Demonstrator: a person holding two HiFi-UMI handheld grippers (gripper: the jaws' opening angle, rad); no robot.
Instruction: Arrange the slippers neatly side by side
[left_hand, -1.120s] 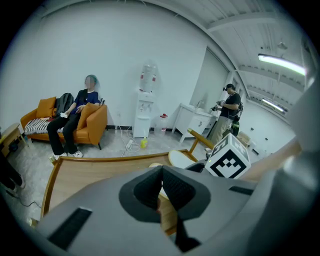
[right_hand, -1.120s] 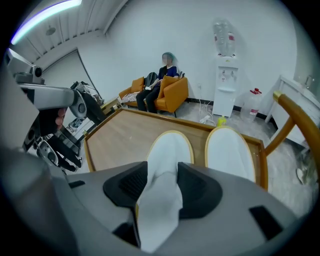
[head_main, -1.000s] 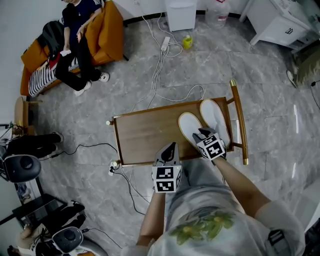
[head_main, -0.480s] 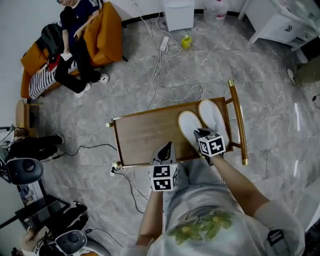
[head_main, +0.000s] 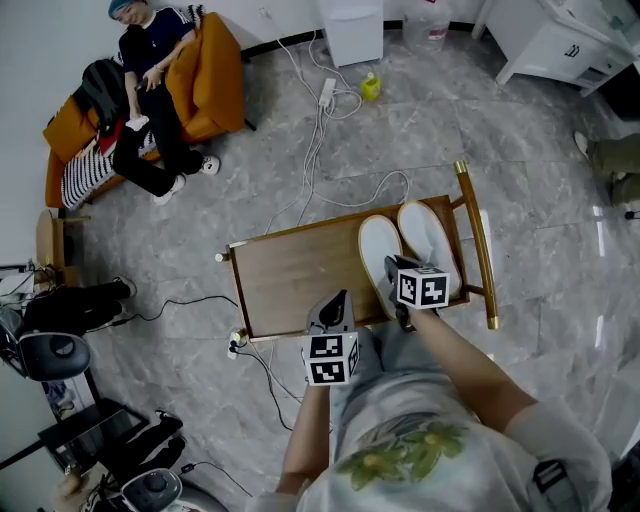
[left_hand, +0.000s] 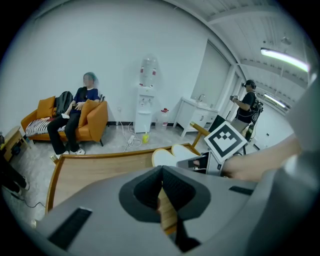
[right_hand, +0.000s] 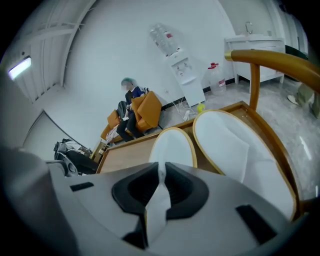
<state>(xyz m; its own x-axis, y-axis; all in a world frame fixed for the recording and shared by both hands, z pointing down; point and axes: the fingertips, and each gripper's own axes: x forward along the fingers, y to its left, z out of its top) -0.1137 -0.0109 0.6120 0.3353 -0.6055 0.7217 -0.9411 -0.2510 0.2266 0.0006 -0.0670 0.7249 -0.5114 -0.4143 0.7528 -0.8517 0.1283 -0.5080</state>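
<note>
Closest in, the left gripper (left_hand: 161, 172) hangs over the near edge of the table (head_main: 290, 270), tilted downward, its jaws pressed together with nothing between them; just to its right, the right gripper (right_hand: 161, 176) is down at the heel end of the held slipper (right_hand: 172, 144), and its jaws have just been closing, now pinched on the thin white edge of that heel, which runs up between the dark pads; that slipper lies flat on the wood, white with a tan rim, toe pointing away from the wearer; the other slipper (right_hand: 240, 150) lies just beside it on the right, the same way round, a narrow strip of wood showing between them at the near end; both sit at the right end of the table, the other one nearest the rail (head_main: 476, 235), a golden bar that stands above that end; beyond the table, grey marble floor (head_main: 180, 230) with white cables (head_main: 318, 140) trailing across it; further off, a yellow bottle (head_main: 372, 86) beside a white dispenser (head_main: 352, 28) at the wall; far left, a person (head_main: 150, 90) sits on an orange sofa (head_main: 215, 75).
</note>
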